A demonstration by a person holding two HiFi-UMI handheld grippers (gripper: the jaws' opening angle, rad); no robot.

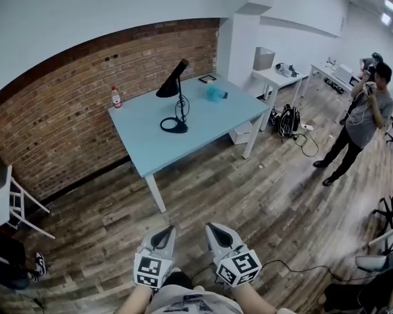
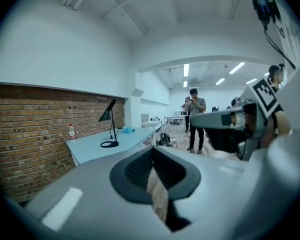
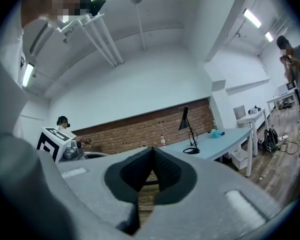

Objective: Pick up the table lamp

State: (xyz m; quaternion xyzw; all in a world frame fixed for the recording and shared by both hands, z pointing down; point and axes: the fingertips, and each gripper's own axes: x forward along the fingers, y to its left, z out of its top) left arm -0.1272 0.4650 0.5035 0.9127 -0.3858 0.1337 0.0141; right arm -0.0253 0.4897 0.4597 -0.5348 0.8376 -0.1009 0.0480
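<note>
Progress: no part of the pick is done. The table lamp (image 1: 171,86) is seen upright on the light blue table (image 1: 209,120), well ahead of both pairs of jaws and untouched.

On the left gripper (image 1: 164,231) the jaws are pressed together with nothing between them. On the right gripper (image 1: 213,228) the same is noted: closed, nothing held. Both are carried low, side by side, close to the body.

Judged left to do: the whole approach, opening of 1 pair of jaws, a grip on the thin stem, the lift.

Surroundings: 1 bottle (image 1: 116,97) is noted beyond the lamp, left of the jaws' line. 1 blue-green item (image 1: 215,93) and 1 dark flat item (image 1: 207,78) lie beyond it to the right. All 3 are apart from the lamp. A cord is looped at the stem, so snagging is judged possible. 1 person (image 1: 361,120) stands far right of the jaws, off the path. Nothing but wood floor (image 1: 203,195) is seen between jaws and table
</note>
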